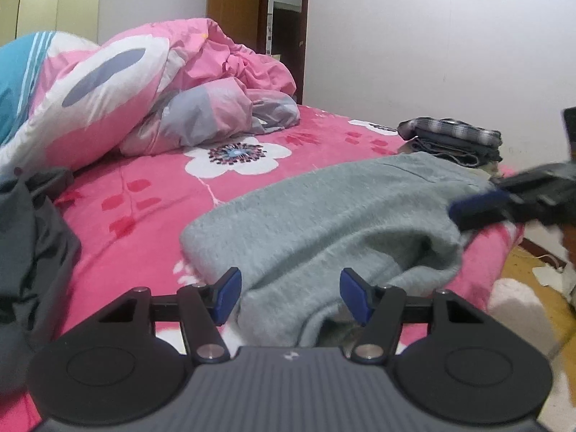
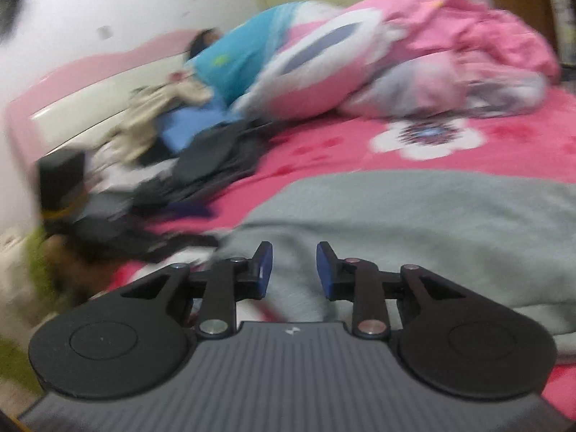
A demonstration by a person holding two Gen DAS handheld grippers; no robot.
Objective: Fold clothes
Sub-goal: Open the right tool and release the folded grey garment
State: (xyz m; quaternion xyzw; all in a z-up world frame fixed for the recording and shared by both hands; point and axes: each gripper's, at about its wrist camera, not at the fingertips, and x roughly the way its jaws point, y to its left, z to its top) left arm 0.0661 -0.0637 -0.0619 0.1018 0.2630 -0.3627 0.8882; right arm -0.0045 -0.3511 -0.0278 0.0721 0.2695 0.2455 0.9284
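Grey fleece garment (image 1: pixel 324 223) on the pink bed (image 1: pixel 144 194), both claws at its near edge.

Your garment lies spread across the near side of the bed, partly doubled over, with one end bulging and hanging towards the bed's edge. It looks thick, soft and light, so judge it to slump and drag rather than hold a crease; pinch a hem or corner through both layers, not the puffy middle. Your left gripper (image 1: pixel 291 295) sits low and level, jaws wide, straddling a fold of the fleece without closing on it. Your right gripper (image 2: pixel 294 270) is also low over the cloth, jaws narrower but parted, gripping nothing that can be made out; that view is blurred. A folded stack (image 1: pixel 453 140) rests at the far corner, and dark clothes (image 2: pixel 201 180) lie heaped towards the headboard.
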